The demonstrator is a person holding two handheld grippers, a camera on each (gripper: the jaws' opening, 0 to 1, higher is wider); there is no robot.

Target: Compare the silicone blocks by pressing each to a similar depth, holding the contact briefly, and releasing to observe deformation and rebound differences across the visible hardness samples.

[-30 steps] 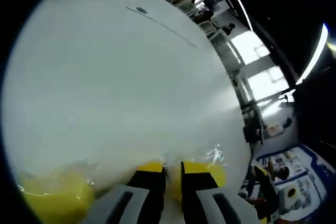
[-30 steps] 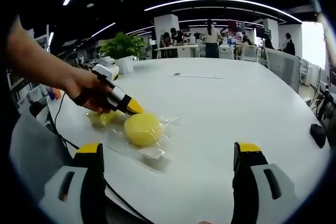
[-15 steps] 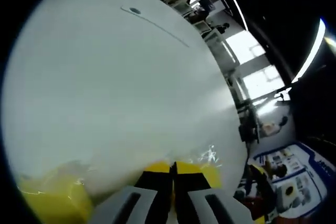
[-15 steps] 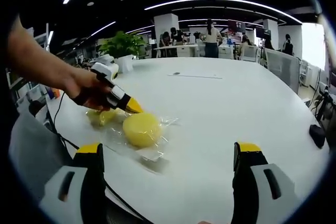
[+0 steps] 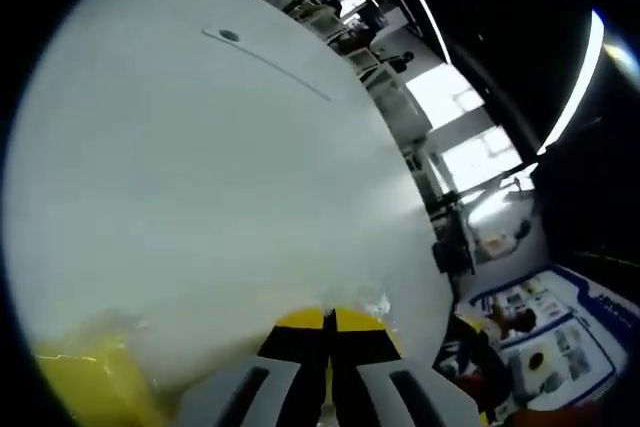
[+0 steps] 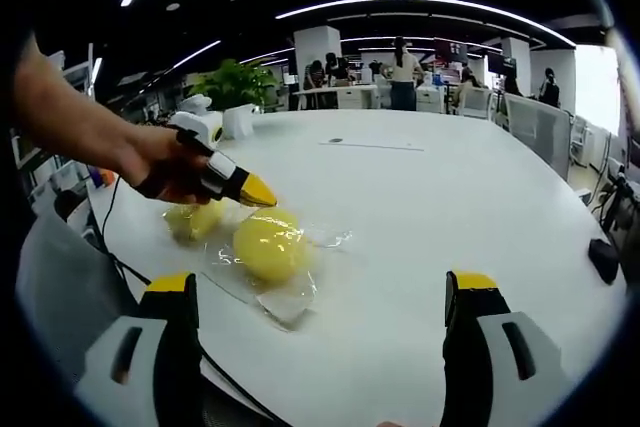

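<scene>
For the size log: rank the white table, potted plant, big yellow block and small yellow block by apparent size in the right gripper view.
1. White table
2. Big yellow block
3. Potted plant and small yellow block: look alike; the plant stands farther off, so unranked.

White table (image 6: 420,207) across the frame centre. Yellow round block (image 6: 268,246) left of centre, inside clear wrap (image 6: 290,299). Paler yellow block (image 6: 193,220) further left. Yellow tips on grey-white left gripper (image 6: 258,193). Green plant (image 6: 232,86) upper left.

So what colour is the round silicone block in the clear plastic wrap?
Yellow; the round silicone block shows best in the right gripper view.
</scene>
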